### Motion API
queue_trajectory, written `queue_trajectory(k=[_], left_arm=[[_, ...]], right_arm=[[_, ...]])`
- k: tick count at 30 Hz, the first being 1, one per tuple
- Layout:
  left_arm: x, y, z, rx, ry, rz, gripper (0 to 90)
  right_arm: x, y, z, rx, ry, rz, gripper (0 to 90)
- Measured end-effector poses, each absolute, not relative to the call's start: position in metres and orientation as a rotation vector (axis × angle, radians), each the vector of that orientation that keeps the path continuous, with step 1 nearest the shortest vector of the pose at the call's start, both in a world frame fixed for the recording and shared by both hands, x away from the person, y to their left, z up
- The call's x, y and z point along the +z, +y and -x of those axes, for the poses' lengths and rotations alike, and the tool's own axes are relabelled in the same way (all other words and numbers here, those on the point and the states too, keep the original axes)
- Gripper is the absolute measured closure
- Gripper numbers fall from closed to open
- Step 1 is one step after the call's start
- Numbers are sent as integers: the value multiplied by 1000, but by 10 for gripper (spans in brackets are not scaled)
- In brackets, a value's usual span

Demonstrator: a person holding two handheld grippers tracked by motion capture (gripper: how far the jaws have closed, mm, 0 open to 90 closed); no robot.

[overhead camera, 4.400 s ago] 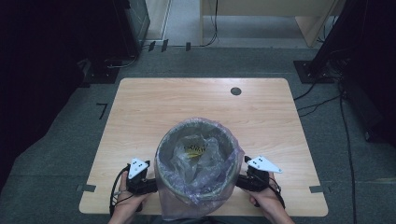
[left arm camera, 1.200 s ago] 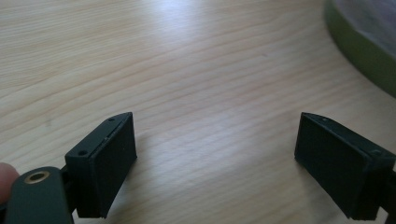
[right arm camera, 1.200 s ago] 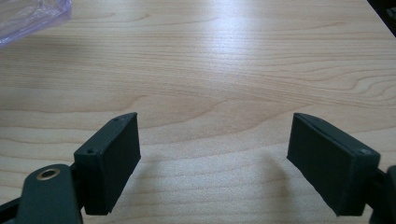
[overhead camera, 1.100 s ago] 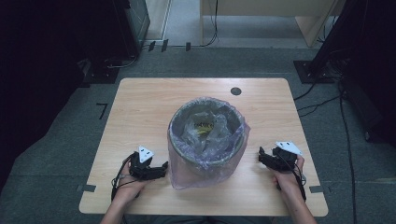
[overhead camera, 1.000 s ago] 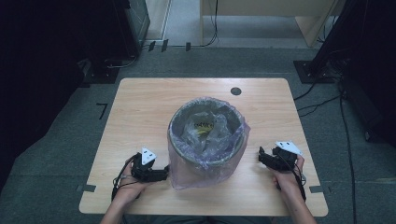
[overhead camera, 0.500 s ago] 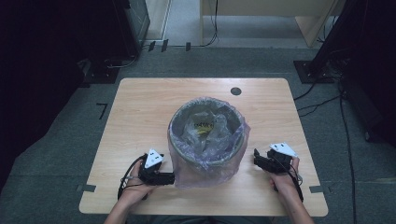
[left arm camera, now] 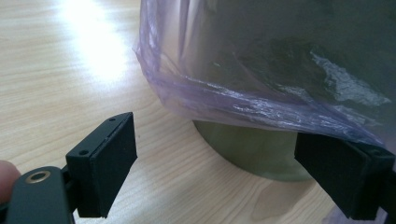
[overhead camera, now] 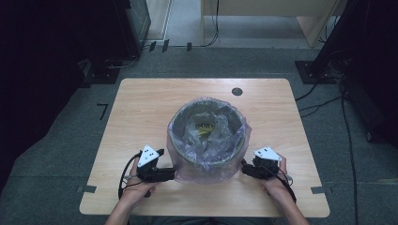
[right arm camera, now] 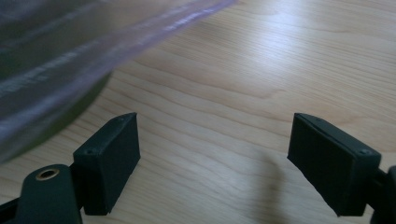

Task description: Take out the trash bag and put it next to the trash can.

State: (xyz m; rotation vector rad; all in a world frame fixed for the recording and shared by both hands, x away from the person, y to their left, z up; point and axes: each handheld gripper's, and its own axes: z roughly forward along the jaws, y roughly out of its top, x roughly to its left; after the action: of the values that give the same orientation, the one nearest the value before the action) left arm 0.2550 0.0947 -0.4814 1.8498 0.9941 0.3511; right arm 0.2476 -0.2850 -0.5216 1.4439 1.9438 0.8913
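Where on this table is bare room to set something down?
Bare wood lies beyond the bin up to the table far edge, apart from a small round hole, and along both sides. Crowded: the near edge, with the left gripper and right gripper flanking the bin.

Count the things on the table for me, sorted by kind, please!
Bins: 1, the grey bin
Plastic bags: 1, the purple liner bag
Hand-held grippers: 2, the left hand-held gripper and the right hand-held gripper
Total: 4

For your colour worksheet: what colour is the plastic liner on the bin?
Translucent pale purple liner; the left gripper view shows it best.
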Motion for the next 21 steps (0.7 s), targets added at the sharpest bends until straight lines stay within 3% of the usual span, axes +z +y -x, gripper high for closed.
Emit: queue_trajectory(k=[8,21], left_arm=[[-474,98,-253,340,979,-1800,124],[-448,111,-250,333,976,-1620,124]], right_arm=[[-515,-277,-245,1103,1910,-1447,150],[-476,-288,-237,1452,1678,-1443,150]])
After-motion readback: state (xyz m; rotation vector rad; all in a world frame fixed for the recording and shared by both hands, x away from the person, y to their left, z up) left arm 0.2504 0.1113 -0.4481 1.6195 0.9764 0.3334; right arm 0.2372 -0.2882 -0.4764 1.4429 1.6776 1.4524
